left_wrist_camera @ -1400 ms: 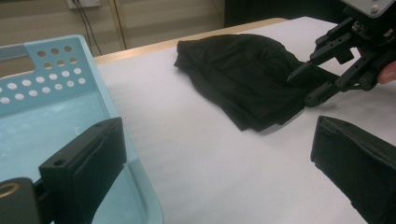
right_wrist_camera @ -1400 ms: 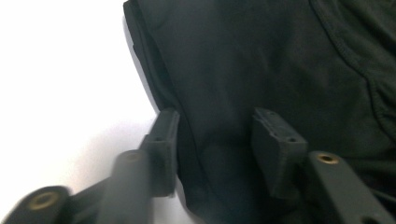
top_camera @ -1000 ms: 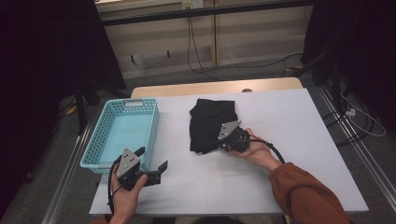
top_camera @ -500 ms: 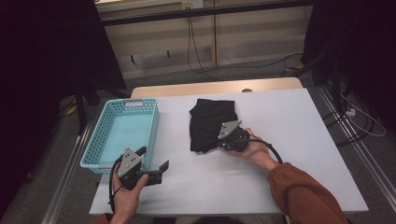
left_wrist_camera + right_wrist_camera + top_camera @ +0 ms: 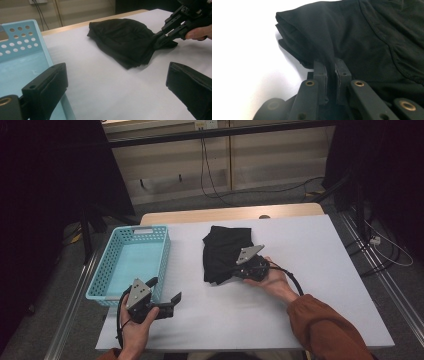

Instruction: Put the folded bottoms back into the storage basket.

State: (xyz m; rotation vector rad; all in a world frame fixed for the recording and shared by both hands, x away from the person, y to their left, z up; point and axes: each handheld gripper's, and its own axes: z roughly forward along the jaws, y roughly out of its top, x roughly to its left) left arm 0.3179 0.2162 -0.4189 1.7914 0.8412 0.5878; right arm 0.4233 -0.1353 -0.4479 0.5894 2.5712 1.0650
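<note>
- No brand, label or readable writing shows on the black garment, on the blue basket or on either claw.
- The black garment lies bunched on the white table, just to the right of the blue basket with a strip of bare table between them.
- The right claw sits at the garment's near right edge, on the side away from the basket, with a hand under its body.
- In the right gripper view that right claw is pressed together on a raised fold of the black cloth; its jaws have just been closing, and the cloth stands pinched up between the pads.
- That view also shows stitched seams and stacked folded layers at the garment's edge, too fine to make out in the high view.
- The left claw rests just off the basket's near right corner, held in the left hand, well apart from the garment.
- In the left gripper view its jaws stand spread wide with nothing between them; the basket's perforated wall is at the left, and the garment lies beyond, with the right claw biting its far edge.
- The high view alone shows the orange sleeve and the table's wooden far edge beyond the basket.
</note>
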